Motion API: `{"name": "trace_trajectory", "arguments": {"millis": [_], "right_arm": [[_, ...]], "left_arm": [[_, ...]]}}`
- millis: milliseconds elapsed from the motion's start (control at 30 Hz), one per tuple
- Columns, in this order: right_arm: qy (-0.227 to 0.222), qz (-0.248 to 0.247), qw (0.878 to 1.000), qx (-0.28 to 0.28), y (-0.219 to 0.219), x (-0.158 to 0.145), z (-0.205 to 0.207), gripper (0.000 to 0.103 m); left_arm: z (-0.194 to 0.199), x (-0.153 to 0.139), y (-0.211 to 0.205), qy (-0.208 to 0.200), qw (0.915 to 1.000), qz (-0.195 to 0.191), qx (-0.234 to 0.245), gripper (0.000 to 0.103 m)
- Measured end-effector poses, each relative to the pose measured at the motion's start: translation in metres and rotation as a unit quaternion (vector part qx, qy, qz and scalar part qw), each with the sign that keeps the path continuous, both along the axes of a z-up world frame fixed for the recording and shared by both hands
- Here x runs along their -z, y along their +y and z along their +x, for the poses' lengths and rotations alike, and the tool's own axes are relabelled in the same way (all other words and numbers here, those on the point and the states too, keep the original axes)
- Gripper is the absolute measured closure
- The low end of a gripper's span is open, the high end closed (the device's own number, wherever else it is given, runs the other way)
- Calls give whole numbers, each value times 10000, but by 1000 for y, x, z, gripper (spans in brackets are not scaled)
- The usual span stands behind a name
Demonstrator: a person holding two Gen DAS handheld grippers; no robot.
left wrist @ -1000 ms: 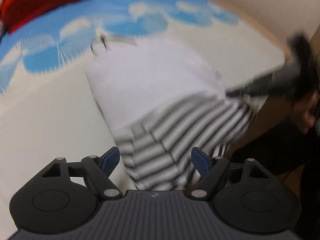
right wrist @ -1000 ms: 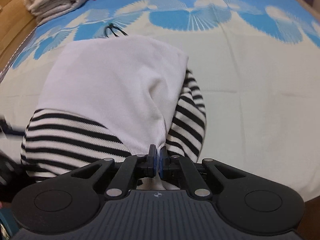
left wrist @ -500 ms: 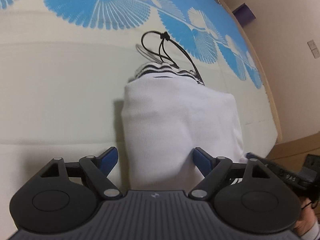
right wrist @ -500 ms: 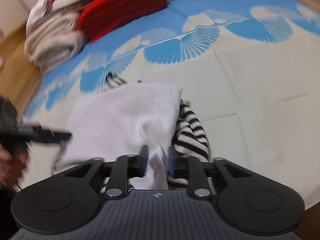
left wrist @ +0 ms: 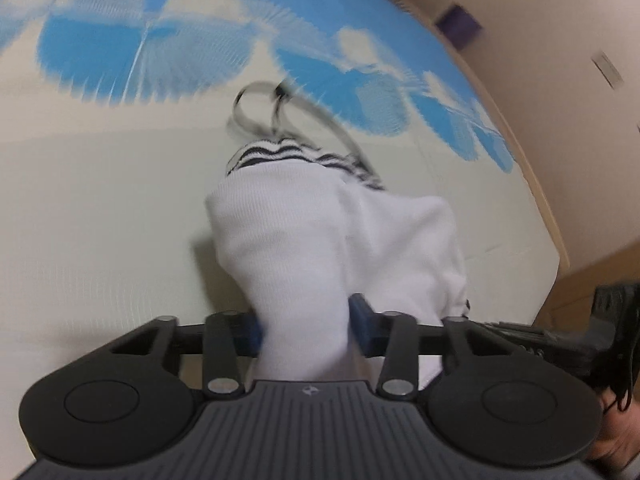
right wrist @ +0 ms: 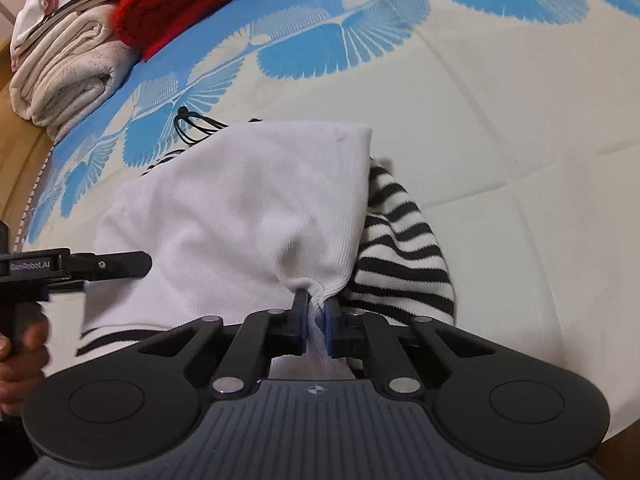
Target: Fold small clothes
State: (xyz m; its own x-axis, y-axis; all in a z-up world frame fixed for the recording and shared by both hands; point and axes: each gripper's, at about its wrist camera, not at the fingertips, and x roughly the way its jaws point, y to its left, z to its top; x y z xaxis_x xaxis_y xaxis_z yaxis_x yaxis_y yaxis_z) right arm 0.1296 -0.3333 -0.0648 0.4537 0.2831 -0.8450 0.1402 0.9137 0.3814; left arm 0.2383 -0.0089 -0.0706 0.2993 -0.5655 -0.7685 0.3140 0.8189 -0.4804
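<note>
Both grippers are on the garment [right wrist: 248, 208], a white knit piece with black-and-white striped parts, lying on the cream-and-blue sheet [right wrist: 500, 120] near its front edge.

Right gripper [right wrist: 316, 320]: jaws closing, and I see them clamped on a bunched pinch of white fabric at the near edge. The cloth is squeezed thin between the blue pads. A striped sleeve [right wrist: 400, 248] bulges out just right of the pinch.

Left gripper [left wrist: 306, 330]: jaws closing, with a thick fold of the white fabric between them. The blue pads sit against both sides of the fold and the cloth narrows where it passes through, so I read it as gripping. The frame is motion-blurred, so I'm less sure on this side.

In the right view, the left gripper comes in from the left edge over the garment's left side, with a hand [right wrist: 20, 344] on its grip.

A black cord loop [right wrist: 192, 126] lies on the sheet at the garment's far edge, touching the striped hem there.

Far left on the sheet: a stack of folded cream towels [right wrist: 68, 76] and a red knit [right wrist: 192, 4] just beside them, well apart from the garment.
</note>
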Motion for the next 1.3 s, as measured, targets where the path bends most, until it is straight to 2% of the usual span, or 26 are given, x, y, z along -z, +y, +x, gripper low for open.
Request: {"name": "trace_trajectory", "arguments": {"millis": [100,200,300,367,433,467,533,600,700,733,767,800,833,867,900,1000,1033,1067,1133,1233,1300], "right_arm": [[-143,-17,9998,114,5,-5,2,99],[-493,-29,9987,133,15,-16,14,99],[-938,10,9955,114,30,-30,36,99],[-1225,53,9924,77,42,-41,56,99],[-1411,46,9900,-42,55,-46,79,99],[-1452,-19,9893,-116,63,-46,91,99],[-1352,-186,9904,-224,76,-39,113,99],[-1194,-288,9919,-333,85,-25,127,100],[-971,-633,9925,-387,96,-13,138,101],[-840,-622,9939,-358,95,-9,140,101],[-753,-573,9950,-315,96,-6,140,100],[-708,-555,9955,-292,97,-5,141,100],[-706,-584,9953,-309,97,-4,140,100],[-724,-618,9948,-352,99,-4,140,100],[-739,-606,9945,-427,102,-5,139,99],[-784,-614,9929,-644,108,-10,133,88],[-843,-652,9919,-697,109,-13,128,74],[-913,-634,9909,-752,108,-17,122,65],[-967,-582,9898,-868,107,-21,112,64],[-816,-681,9884,-1086,107,-19,97,64],[-630,-698,9886,-1179,106,-13,89,66]], "left_arm": [[1,-34,5,-691,9975,-57,101,66],[12,-56,17,-1360,9905,208,-44,66],[37,-62,45,-1548,9862,340,-488,65],[51,-58,68,-1499,9849,343,-793,62],[63,-52,84,-1456,9806,631,-1154,49],[68,-51,92,-1425,9767,793,-1398,49],[64,-52,106,-1363,9732,835,-1654,49],[56,-56,114,-1277,9762,806,-1557,49],[39,-52,110,-1026,9859,779,-1067,46],[37,-43,106,-836,9894,885,-796,46],[32,-31,99,-629,9902,1151,-488,46],[29,-16,89,-515,9854,1608,-240,40],[24,-7,83,-609,9778,1998,-157,30],[22,-5,80,-708,9732,2182,-169,29],[21,-8,81,-734,9740,2135,-204,30],[13,-25,91,-775,9806,1752,-413,30],[7,-31,93,-855,9812,1683,-396,30],[4,-36,92,-906,9817,1640,-347,30],[-1,-35,88,-833,9816,1703,-228,30],[-6,-18,78,-595,9756,2114,-62,30],[-7,-15,77,-555,9759,2109,-110,30]]}}
